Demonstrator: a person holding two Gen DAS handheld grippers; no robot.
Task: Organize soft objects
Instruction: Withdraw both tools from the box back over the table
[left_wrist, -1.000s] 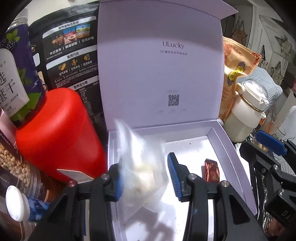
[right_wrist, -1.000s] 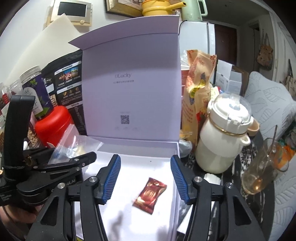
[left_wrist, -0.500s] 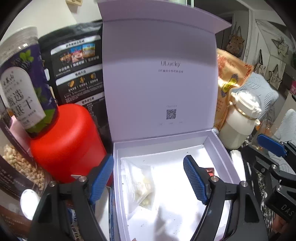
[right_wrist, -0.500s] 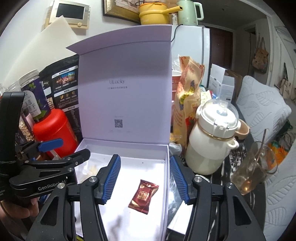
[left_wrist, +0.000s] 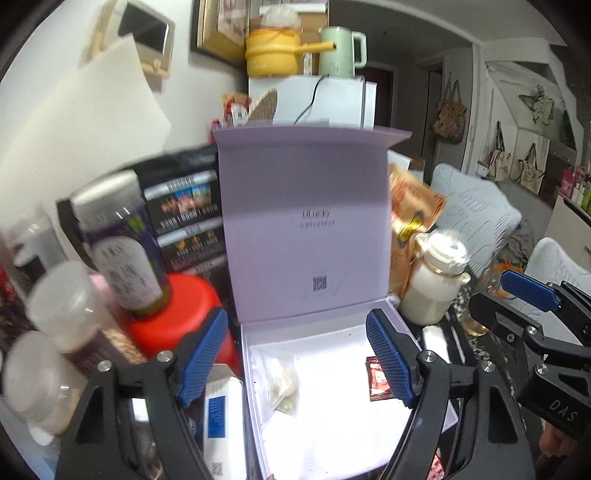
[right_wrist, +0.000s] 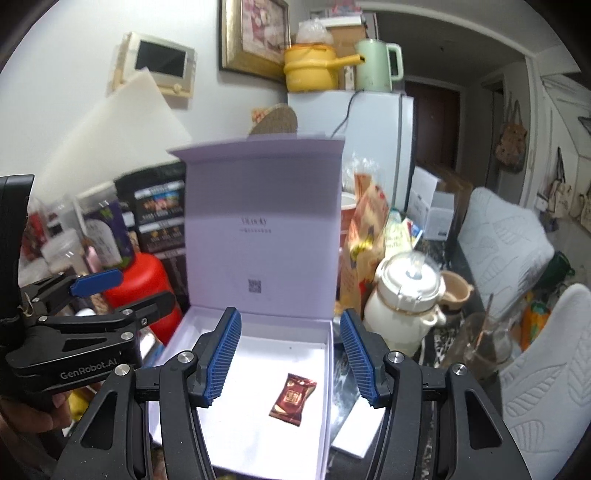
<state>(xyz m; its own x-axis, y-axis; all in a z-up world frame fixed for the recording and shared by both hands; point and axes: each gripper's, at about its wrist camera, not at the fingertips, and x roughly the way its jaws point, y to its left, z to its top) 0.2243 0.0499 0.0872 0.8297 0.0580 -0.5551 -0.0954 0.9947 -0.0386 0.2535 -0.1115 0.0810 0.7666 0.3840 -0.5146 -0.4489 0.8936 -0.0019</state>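
Clear plastic bag (left_wrist: 279, 380) is lying soft and light in the box (left_wrist: 255, 406) — both the left gripper (left_wrist: 295, 354) and right gripper (right_wrist: 288, 354) are hanging open and empty — so pinching its loose top edge is looking best.

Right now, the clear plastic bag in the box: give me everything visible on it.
The clear plastic bag is small, thin, crumpled film holding a clump of pale, cream-coloured pieces; what they are is too blurred to tell. It lies flat on the white floor of the open lavender box, against the box's left wall in the left wrist view, apart from the red candy wrapper on the right side. Nothing grips it: the left gripper hangs open above it. The right wrist view does not show it.
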